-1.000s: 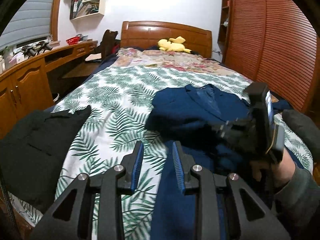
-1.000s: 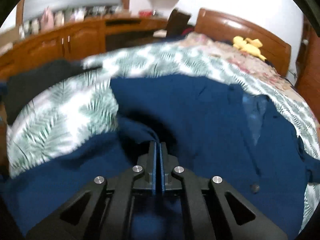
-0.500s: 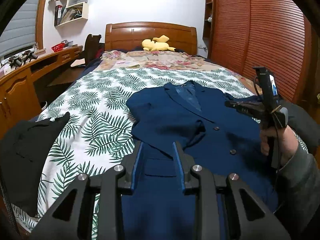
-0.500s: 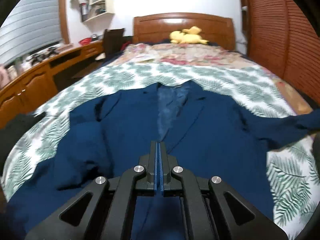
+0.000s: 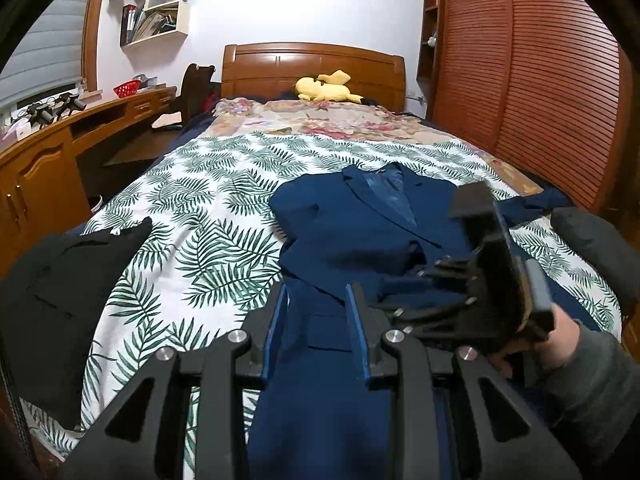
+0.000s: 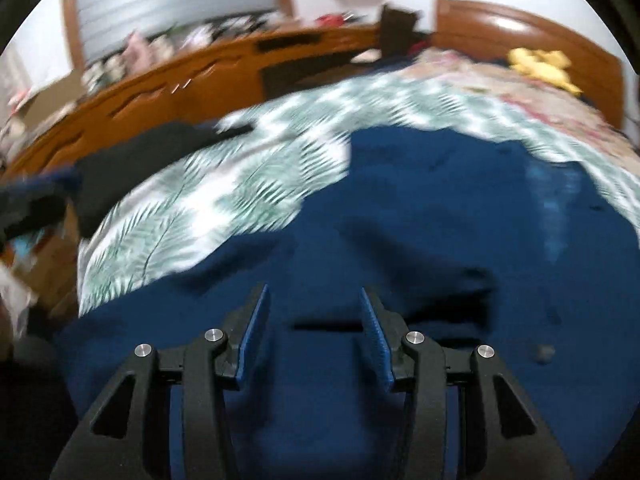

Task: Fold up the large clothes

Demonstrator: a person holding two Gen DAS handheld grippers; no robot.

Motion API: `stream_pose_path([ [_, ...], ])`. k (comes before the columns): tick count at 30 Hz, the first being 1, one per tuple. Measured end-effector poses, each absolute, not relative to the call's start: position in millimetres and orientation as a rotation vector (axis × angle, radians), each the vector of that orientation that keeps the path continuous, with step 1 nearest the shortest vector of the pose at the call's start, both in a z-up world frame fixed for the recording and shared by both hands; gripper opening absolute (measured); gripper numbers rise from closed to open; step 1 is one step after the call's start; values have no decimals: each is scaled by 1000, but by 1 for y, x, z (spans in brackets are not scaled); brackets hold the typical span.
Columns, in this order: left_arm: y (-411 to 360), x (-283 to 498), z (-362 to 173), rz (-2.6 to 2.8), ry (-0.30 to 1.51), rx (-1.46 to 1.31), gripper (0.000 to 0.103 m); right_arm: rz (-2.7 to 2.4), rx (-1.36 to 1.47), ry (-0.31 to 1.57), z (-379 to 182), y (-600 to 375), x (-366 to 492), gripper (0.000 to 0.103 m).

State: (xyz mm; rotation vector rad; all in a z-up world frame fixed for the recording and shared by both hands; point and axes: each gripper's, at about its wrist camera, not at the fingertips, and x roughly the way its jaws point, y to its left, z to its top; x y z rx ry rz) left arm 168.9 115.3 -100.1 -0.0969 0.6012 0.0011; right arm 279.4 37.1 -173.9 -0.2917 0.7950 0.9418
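Navy jacket [image 5: 360,232] spread face up on the leaf-print bed [image 5: 192,240], collar toward the far headboard, hem running near and under both cameras; one sleeve folded across the chest, the other trailing off to the right. Soft and limp by the look of it, medium weight, lined, with stiffer structure likely at shoulders and lapels; likely to sag and slide if lifted from one point. Best taken at a seamed edge: shoulder, cuff or hem corner, pinching both layers rather than the smooth front panel.

Left gripper [image 5: 316,328] hovering over the lower front, jaws partly apart, nothing pinched. Right gripper [image 6: 314,332] low over the jacket [image 6: 460,240] front, jaws just opened, cloth below them but not gripped.

Left wrist view sharp: shows the whole jacket outline, the trailing right sleeve, the right gripper [image 5: 404,292] and the hand [image 5: 556,344] holding it, a black garment [image 5: 60,292] at the near left, a yellow plush [image 5: 326,86] at the headboard. Right wrist view motion-blurred: shows a front button [image 6: 545,354] and the wooden desk [image 6: 168,92] along the left wall, cluttered on top, but not the right sleeve.
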Motion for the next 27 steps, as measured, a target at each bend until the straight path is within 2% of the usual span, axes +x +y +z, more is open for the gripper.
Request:
stream_pose_path([
  [8,124,165,-104,3,611,-98,28,881,-378,883,-203,54,285,46],
  [9,124,165,-104,0,612,-101,28,878,-368,888,-203,53,286,37],
  [11,123,165,-103,-4,610,-102,28,871,-347,896,-202,49,290,26],
  [12,122,165,-103,-4,609,-100,28,878,-335,896,-201,47,291,14],
  [13,121,166,-103,-6,610,-99,28,876,-326,883,-197,45,291,8],
  [21,113,170,-105,-19,620,-84,28,853,-220,747,-166,21,290,5],
  [27,100,173,-103,-40,601,-70,28,781,-93,625,-119,-38,289,4],
])
